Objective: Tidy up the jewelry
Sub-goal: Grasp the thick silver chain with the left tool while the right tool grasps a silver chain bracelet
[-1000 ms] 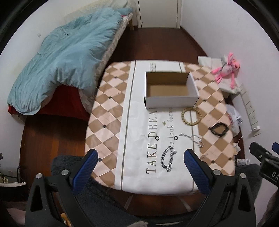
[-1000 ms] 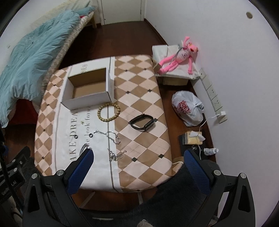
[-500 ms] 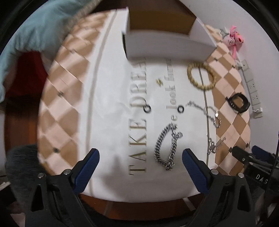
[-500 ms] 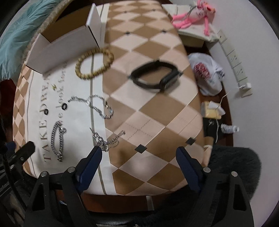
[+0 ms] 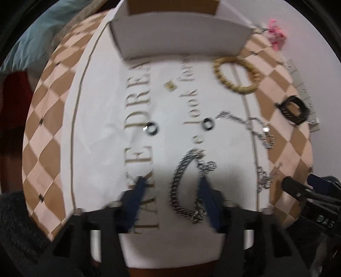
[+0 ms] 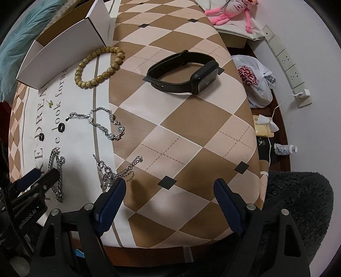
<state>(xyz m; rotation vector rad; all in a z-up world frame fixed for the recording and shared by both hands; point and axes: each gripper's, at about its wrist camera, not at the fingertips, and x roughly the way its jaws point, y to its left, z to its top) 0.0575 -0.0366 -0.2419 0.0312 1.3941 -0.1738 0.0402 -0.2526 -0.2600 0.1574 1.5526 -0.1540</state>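
Jewelry lies on a checkered tablecloth. A thick silver chain bracelet (image 5: 187,183) lies between the fingers of my open left gripper (image 5: 172,191), which is low over it; the chain also shows in the right wrist view (image 6: 56,172). Two black rings (image 5: 151,128) (image 5: 207,124), a gold earring (image 5: 170,85), a wooden bead bracelet (image 6: 99,67), a gemmed silver bracelet (image 6: 106,125), a thin silver chain (image 6: 115,172) and a black watch (image 6: 185,73) lie around. An open white box (image 5: 181,36) stands at the back. My right gripper (image 6: 170,187) is open and empty, beside the thin chain.
A pink plush toy (image 6: 232,10), a plastic bag (image 6: 253,78), a power strip (image 6: 285,61) and small items lie on the floor at the right. A blue duvet (image 5: 42,36) lies at the left. A dark fluffy rug (image 6: 298,204) is near the table's front edge.
Both grippers have dropped toward the table. The left one moved forward so the thick chain lies between its fingers, and its fingers have come closer together. The right one neared the thin chain.
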